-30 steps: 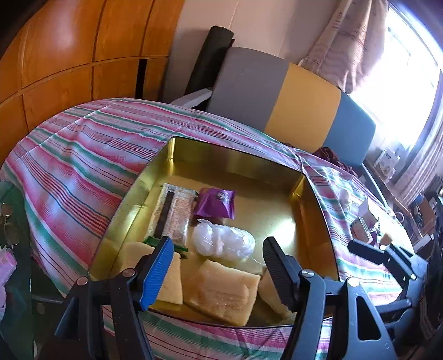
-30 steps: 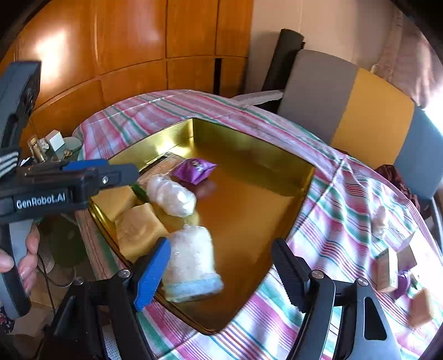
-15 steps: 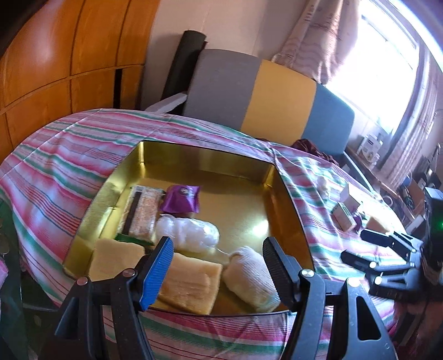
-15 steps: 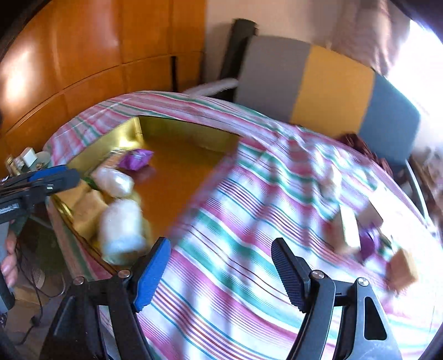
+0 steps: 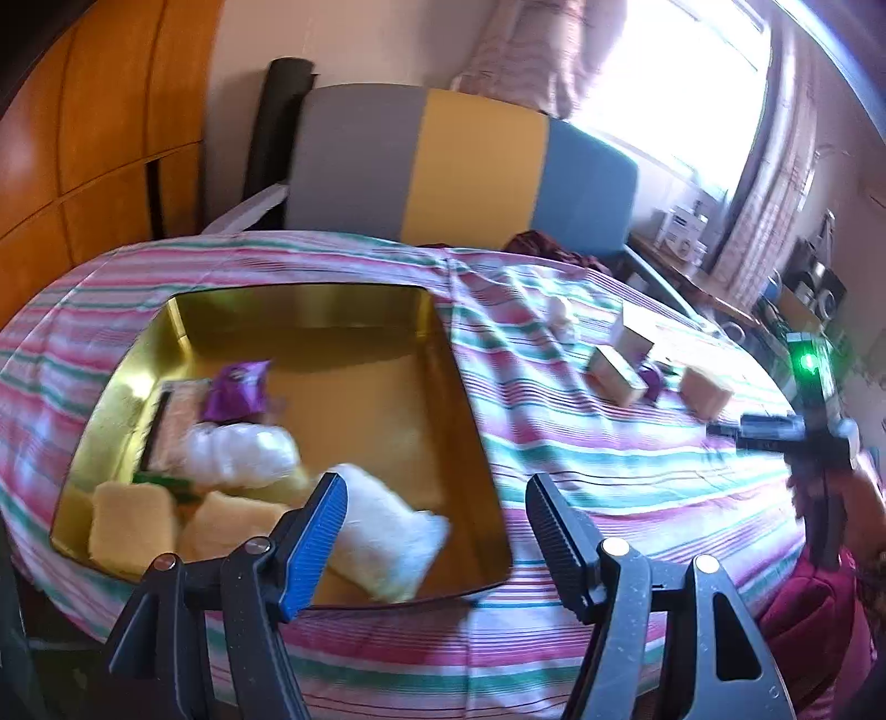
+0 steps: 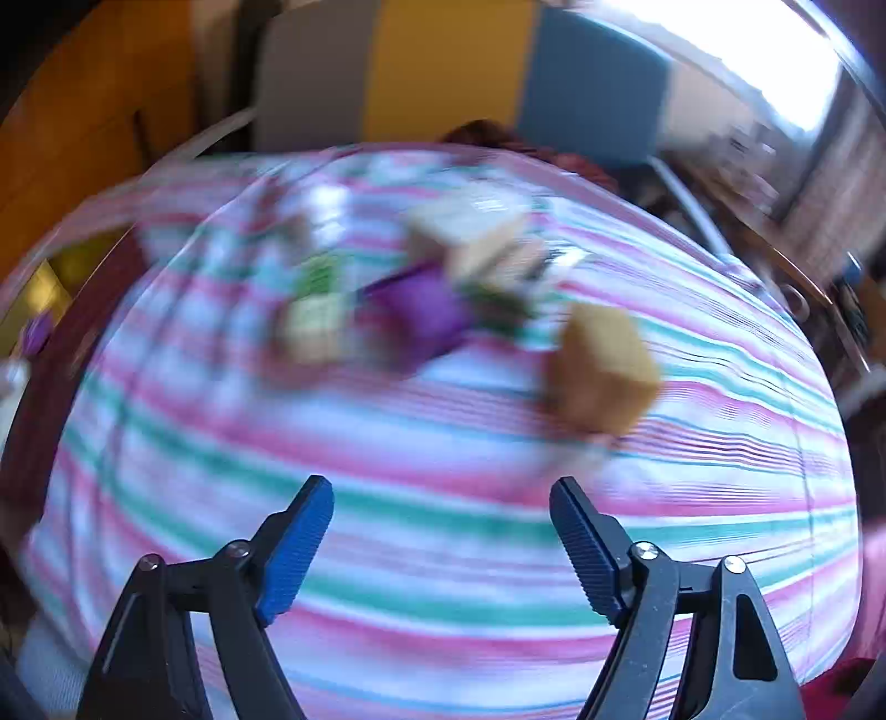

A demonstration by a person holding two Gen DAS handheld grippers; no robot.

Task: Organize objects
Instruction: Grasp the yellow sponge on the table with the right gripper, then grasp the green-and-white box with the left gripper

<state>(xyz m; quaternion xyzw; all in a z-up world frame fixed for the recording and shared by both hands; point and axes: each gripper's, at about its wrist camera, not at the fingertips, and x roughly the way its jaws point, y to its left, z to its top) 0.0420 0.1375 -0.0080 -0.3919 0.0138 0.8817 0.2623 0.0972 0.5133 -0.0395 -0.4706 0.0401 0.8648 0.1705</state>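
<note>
White packet (image 5: 382,537) lengthwise toward tray's (image 5: 310,296) near corner (blurred)

A lived-in room of a home — likely a sitting or dining room. The worktop wears a pink, green and white striped cloth (image 5: 581,459). Behind it stands a sofa (image 5: 470,166) in grey, yellow and blue panels. Left of the sofa runs warm wood panelling (image 5: 99,138); to its right, a bright window (image 5: 681,72) with patterned curtains (image 5: 520,50) — and cluttered shelves (image 5: 797,288) beyond.
</note>
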